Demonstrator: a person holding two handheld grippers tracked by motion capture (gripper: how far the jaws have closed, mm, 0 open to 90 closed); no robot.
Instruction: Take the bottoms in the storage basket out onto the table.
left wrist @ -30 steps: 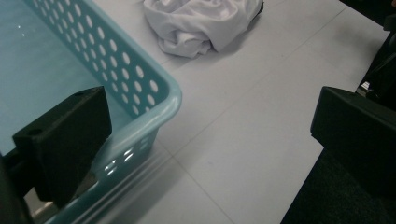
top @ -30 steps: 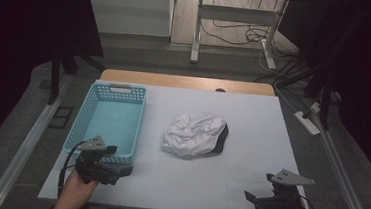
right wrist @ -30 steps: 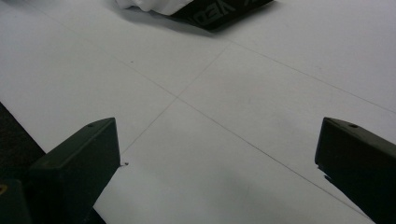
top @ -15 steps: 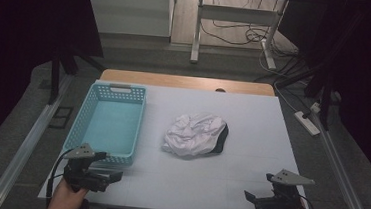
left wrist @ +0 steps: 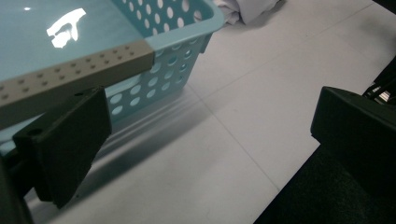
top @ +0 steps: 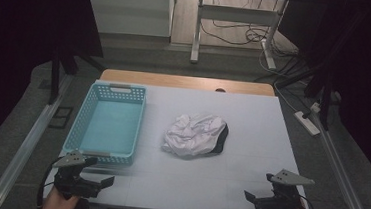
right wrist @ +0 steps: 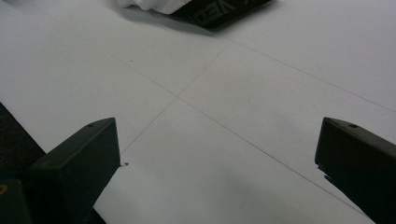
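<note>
Now the left tongs (top: 98,182) sit at the near left corner of the counter (top: 261,140), jaws spread and holding nothing. They have dropped back toward the person since a second ago, when they stood closer to the near rim of the basket (top: 106,123); half a second ago they were already at the counter's edge, and they have stayed about there. In the left gripper view the basket's near corner (left wrist: 154,51) lies just ahead of the left jaw, apart from it, with bare counter between the jaws.

The right tongs (top: 256,199) rest at the near right corner, also spread wide and empty, and have hardly shifted over the same second. Their own view shows bare counter between the jaws and, farther off, the near edge of the cloth (right wrist: 205,11).

Farther in, the crumpled white cloth (top: 193,134) with its dark edge lies in the middle of the counter, right of the basket and well apart from both tongs. The blue basket stands on the far left and looks empty.

My reading is that the pull-back leaves both tongs parked at a ready pose; nothing has been grasped, and any move of the cloth toward the basket is not yet begun.
</note>
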